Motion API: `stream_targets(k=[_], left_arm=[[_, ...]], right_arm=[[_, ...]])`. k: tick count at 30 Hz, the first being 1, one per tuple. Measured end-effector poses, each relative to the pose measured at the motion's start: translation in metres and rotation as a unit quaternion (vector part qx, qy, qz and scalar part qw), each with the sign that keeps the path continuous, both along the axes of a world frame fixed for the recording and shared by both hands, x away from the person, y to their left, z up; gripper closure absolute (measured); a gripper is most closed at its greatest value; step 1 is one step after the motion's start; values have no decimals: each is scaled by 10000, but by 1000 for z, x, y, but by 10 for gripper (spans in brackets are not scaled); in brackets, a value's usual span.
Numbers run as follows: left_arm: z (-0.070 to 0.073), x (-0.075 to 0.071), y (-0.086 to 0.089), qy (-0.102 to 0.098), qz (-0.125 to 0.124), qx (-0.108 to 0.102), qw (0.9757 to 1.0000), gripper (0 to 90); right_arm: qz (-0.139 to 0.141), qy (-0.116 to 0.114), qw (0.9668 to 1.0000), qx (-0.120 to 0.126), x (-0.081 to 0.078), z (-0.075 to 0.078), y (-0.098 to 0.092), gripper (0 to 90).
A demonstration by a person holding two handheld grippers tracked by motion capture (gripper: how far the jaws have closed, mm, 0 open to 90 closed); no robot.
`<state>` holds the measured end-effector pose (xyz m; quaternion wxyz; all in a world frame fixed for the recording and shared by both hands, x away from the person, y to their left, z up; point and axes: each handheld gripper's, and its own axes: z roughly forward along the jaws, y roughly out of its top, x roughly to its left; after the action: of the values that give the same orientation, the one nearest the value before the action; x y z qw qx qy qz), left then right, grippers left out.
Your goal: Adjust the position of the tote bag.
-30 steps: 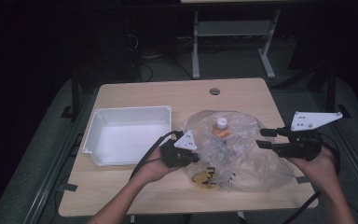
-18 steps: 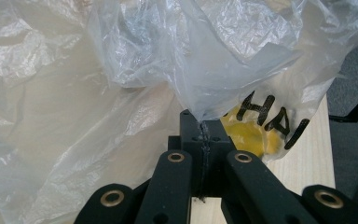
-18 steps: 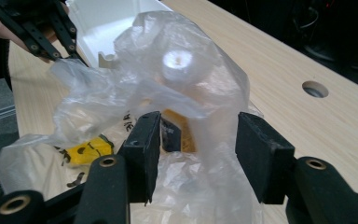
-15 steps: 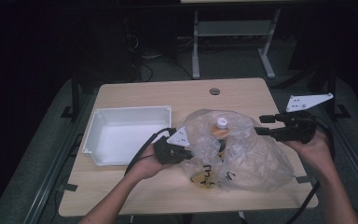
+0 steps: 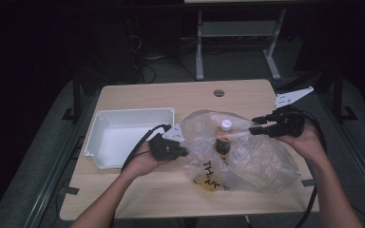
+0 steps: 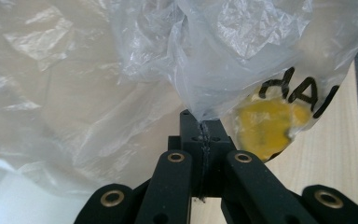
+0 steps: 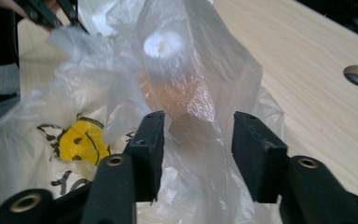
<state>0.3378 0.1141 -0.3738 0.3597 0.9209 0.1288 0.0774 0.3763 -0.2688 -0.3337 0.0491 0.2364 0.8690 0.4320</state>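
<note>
Item: clear plastic bag point(image 5: 247, 152) with bottle point(image 5: 224, 142) inside, mid-worktop, right of white tray point(image 5: 123, 133). My left gripper point(image 6: 200, 135) is clenched on its film; my right gripper point(image 7: 198, 140) is released, jaws straddling a fold.

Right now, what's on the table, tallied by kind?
Plastic bag: 1
Bottle, inside the bag: 1
White bin: 1
Total: 3
</note>
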Motion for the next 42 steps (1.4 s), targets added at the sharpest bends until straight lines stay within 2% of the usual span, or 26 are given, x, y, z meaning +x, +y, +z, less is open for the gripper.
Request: stream_targets(k=[4,6,10,18,29,31,38,42], left_arm=[[0,6,6,19,74,-4,10000,900],[1,7,8,12,123,-17,9999,900],[5,10,12,-19,156,-18,9999,900],[17,15,13,-132,188,-57,9997,900],[24,29,16,-213,404,-187,9988,900],[25,32,16,-233,439,-183,9986,900],[22,40,14,-159,497,-227,9984,900],[16,42,9,-144,511,-115,9985,900]], right_arm=[[214,31,9997,-127,2,-3,6,846],[269,-27,9995,-148,2,-2,8,893],[256,17,9996,-98,3,1,7,896],[146,-115,9998,9,8,14,6,896],[-24,-146,9999,-33,26,27,10,897],[-51,-168,9998,-70,29,27,12,897],[-133,-1,9998,-171,39,21,11,897],[-180,58,9995,-240,39,15,10,897]])
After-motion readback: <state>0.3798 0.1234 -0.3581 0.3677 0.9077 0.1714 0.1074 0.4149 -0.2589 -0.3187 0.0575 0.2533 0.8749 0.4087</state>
